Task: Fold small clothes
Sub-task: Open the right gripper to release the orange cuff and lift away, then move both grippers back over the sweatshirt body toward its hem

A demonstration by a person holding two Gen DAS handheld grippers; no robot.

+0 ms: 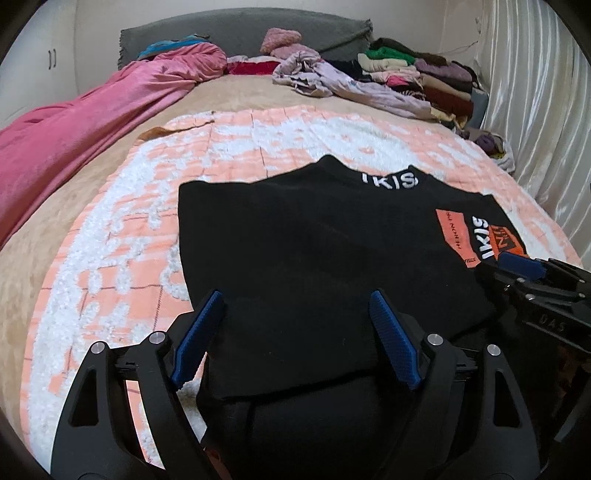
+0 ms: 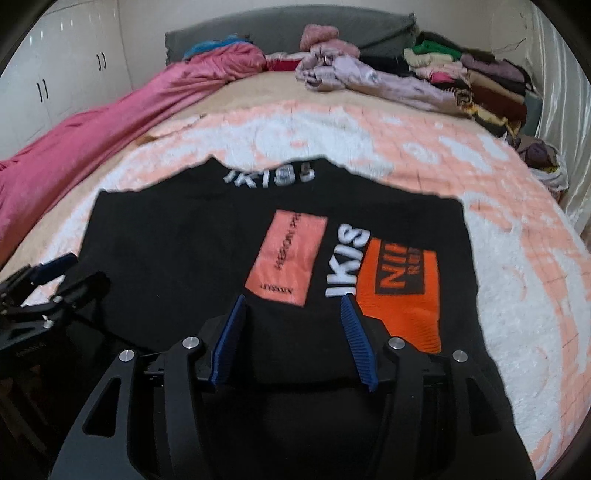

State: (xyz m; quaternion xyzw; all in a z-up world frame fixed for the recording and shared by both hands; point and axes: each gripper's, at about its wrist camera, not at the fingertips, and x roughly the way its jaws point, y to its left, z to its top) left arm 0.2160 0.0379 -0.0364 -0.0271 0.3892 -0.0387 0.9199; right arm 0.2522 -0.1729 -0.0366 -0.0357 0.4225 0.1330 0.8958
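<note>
A black T-shirt (image 1: 314, 240) with white lettering and orange patches lies flat on the pink-and-white blanket (image 1: 122, 229), its collar pointing away from me. My left gripper (image 1: 295, 299) hangs open over the shirt's near left hem, and its blue pads (image 1: 199, 332) press on nothing. Over the near hem, right of middle on the shirt (image 2: 177, 251), my right gripper (image 2: 293, 299) stands open just short of the orange print (image 2: 402, 295). Each gripper also shows at the edge of the other's view: the right gripper (image 1: 524, 266) and the left gripper (image 2: 55, 273).
A pink quilt (image 1: 85, 136) runs along the bed's left side. At the far right sit a stack of folded clothes (image 1: 424, 77) and a crumpled lilac garment (image 1: 332, 81). A grey headboard (image 1: 240, 33) stands behind, a shiny curtain (image 1: 535, 110) at the right, white cupboards (image 2: 55, 74) at the left.
</note>
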